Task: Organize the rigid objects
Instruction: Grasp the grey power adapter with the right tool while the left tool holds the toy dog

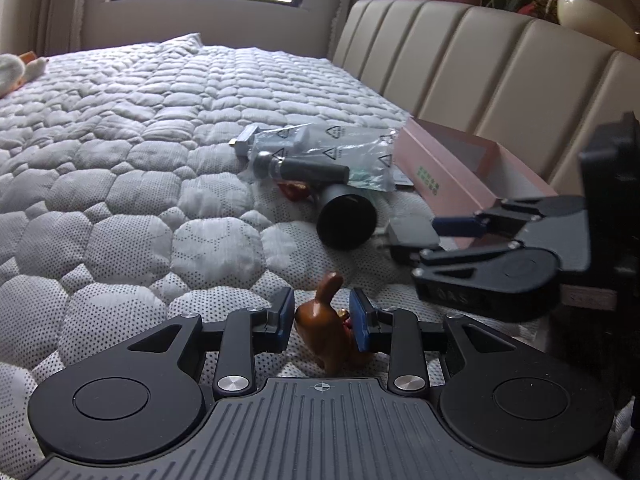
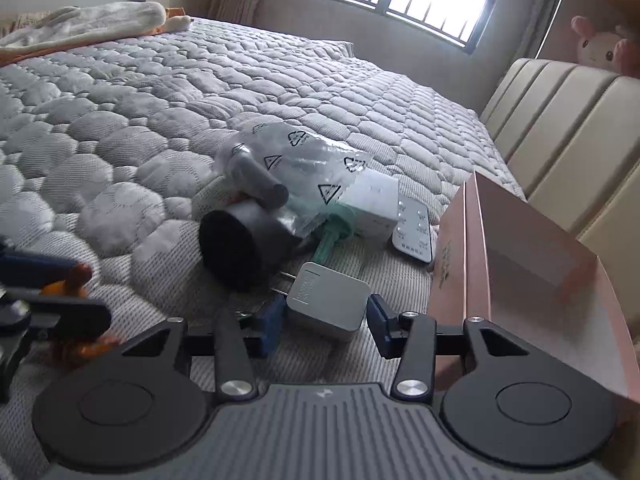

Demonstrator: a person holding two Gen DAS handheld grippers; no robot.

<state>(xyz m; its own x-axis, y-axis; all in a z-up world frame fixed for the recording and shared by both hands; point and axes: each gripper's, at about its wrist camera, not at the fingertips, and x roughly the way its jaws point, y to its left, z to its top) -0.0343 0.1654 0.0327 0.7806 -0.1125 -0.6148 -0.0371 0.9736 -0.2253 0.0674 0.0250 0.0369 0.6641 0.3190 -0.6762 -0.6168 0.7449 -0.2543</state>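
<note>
In the left wrist view my left gripper (image 1: 322,318) is shut on a small brown animal figurine (image 1: 320,332), which stands on the quilted mattress (image 1: 140,184) with its tail up. That gripper and the figurine (image 2: 78,276) also show blurred at the left edge of the right wrist view. My right gripper (image 2: 326,322) has its blue pads against both sides of a grey plug-in charger (image 2: 328,300) lying on the mattress, beside the open pink box (image 2: 520,264). From the left wrist view the right gripper (image 1: 436,240) reaches in from the right over the charger (image 1: 408,228).
A black cylinder (image 2: 236,240) lies just beyond the charger. Behind it are a clear plastic bag (image 2: 296,160) with a grey rod inside, a white box (image 2: 372,200) and a white remote (image 2: 414,236). A padded headboard (image 1: 480,60) runs along the right. Folded cloth (image 2: 88,24) lies far left.
</note>
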